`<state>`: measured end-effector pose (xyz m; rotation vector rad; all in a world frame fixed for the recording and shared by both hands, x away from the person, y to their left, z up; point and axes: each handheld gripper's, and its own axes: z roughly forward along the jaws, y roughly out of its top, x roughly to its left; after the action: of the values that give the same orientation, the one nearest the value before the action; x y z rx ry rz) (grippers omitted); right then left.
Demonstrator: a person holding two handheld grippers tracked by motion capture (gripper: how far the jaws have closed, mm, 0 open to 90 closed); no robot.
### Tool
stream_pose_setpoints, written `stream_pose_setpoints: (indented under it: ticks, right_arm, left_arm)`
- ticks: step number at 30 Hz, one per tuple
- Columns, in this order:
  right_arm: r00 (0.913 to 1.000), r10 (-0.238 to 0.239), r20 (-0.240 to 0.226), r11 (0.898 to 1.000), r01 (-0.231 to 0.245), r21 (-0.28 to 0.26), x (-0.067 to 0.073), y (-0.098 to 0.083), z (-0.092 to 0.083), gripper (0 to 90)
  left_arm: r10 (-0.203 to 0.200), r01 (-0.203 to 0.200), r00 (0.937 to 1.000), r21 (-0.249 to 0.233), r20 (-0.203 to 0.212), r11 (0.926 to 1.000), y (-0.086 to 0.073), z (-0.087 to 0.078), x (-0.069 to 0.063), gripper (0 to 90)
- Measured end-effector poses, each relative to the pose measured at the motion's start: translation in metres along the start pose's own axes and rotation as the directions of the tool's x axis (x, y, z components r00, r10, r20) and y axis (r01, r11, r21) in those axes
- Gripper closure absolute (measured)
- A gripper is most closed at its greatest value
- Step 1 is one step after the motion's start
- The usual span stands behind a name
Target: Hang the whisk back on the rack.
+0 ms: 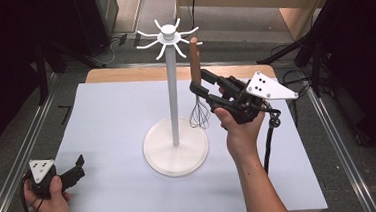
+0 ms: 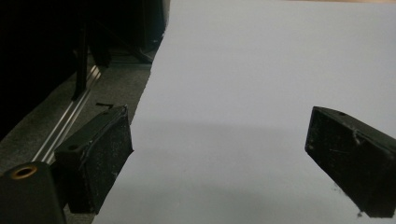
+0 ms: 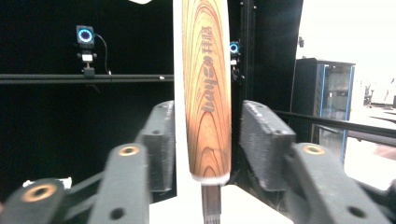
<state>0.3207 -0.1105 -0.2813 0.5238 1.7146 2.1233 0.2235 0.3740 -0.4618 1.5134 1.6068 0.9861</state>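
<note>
A person stands at a table covered with a pale sheet [image 1: 112, 121], a two-jaw gripper in each hand. In the middle stands a white rack [image 1: 172, 87]: a round base, a tall thin pole, and a crown of curved hooks [image 1: 168, 35] at the top.

The right gripper [image 1: 197, 85], raised above the table just to the right of the pole, holds a whisk [image 1: 196, 83] by its wooden handle. The whisk stands upright, handle up and wire loops hanging down just above the rack's base. In the right gripper view the jaws sit either side of the handle [image 3: 207, 88], with a thin gap showing on one side, so I cannot tell how firmly it is gripped. The top of the handle is level with the hooks and just beside the nearest one; the pole is close on the left and seems the main thing to avoid.

The left gripper [image 1: 77, 166] rests low at the near left corner of the sheet, well apart from the rack, its jaws spread wide with nothing between them.
</note>
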Motion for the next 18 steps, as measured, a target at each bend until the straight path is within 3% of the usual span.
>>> stream_pose_setpoints:
  ticks: [9, 18]
  right_arm:
    - [0.9995, -0.010, 0.029, 0.999, 0.009, 0.043, -0.006, -0.004, -0.013, 38.9]
    - [0.9933, -0.039, 0.109, 0.994, 0.027, 0.107, -0.011, -0.016, -0.029, 29.6]
  left_arm:
    - [0.004, -0.004, 1.0000, 0.004, -0.003, 1.0000, 0.000, 0.000, 0.000, 7.9]
    - [0.008, -0.008, 1.0000, 0.001, -0.005, 1.0000, 0.000, 0.000, -0.001, 7.9]
